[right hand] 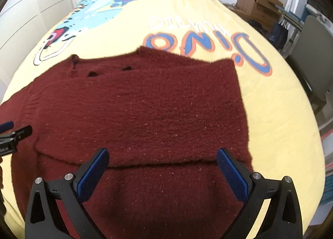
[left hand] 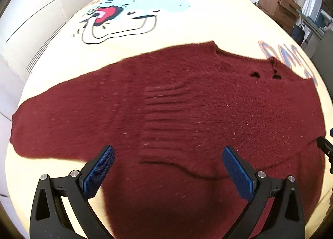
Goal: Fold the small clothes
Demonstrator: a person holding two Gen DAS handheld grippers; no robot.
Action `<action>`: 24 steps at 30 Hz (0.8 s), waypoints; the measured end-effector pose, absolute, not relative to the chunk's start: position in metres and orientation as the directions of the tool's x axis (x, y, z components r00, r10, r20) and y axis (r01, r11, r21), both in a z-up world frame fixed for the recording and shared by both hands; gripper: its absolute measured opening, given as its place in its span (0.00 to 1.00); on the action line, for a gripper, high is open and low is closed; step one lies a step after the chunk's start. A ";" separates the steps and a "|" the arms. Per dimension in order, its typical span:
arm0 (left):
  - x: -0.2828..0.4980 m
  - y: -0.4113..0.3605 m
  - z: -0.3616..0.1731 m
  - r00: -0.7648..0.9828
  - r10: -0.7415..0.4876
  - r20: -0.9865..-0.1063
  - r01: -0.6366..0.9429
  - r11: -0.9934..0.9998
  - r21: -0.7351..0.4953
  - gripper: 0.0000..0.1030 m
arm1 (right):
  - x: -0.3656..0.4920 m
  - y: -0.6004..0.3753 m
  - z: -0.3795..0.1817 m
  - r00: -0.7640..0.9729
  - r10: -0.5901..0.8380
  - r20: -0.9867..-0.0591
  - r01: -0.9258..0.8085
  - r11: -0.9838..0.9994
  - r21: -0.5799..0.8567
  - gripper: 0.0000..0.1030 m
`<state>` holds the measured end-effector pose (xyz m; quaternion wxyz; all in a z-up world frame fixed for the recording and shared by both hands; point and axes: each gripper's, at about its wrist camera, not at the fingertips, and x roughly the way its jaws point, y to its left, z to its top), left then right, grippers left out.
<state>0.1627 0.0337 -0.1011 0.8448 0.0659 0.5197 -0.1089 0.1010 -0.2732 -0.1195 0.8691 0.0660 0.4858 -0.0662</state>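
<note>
The dark red sweater (left hand: 177, 104) lies flat on the yellow bed cover (right hand: 270, 104), one sleeve stretched out to the left. Both claws, left (left hand: 168, 171) and right (right hand: 163, 170), hang wide open over its near edge, holding nothing.

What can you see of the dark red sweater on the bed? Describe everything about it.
The sweater is a dark red, fuzzy knit flecked with pale specks. It lies flat on the yellow printed bedspread. One sleeve stretches out to the left; a ribbed cuff lies folded across the body. A fold line crosses the near part. Small black marks sit near its far edge. Both open tools, left and right, hover over it, gripping nothing.
</note>
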 end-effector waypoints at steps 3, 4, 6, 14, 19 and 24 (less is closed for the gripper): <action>0.162 0.062 -0.088 0.429 -0.141 -0.892 0.213 0.976 -0.052 0.99 | 0.094 -0.269 -0.108 0.533 -0.065 -0.844 0.166 0.986 0.029 1.00; 0.163 0.072 -0.085 0.427 -0.142 -0.893 0.194 0.979 -0.063 0.99 | 0.092 -0.267 -0.104 0.538 -0.065 -0.841 0.162 0.986 0.028 1.00; 0.165 0.100 -0.080 0.425 -0.130 -0.896 0.134 0.988 -0.079 0.99 | 0.086 -0.265 -0.098 0.544 -0.061 -0.837 0.158 0.987 0.031 1.00; 0.175 0.223 -0.092 0.350 0.065 -0.934 -0.212 0.977 -0.012 0.99 | 0.062 -0.258 -0.098 0.542 -0.049 -0.839 0.168 0.984 0.051 1.00; 0.181 0.296 -0.104 0.328 0.076 -0.942 -0.416 0.906 -0.072 0.99 | 0.053 -0.259 -0.110 0.511 -0.048 -0.858 0.190 0.980 0.058 1.00; 0.203 0.341 -0.114 0.325 0.051 -0.944 -0.553 0.820 -0.146 0.99 | 0.050 -0.263 -0.114 0.493 -0.057 -0.868 0.216 0.975 0.059 1.00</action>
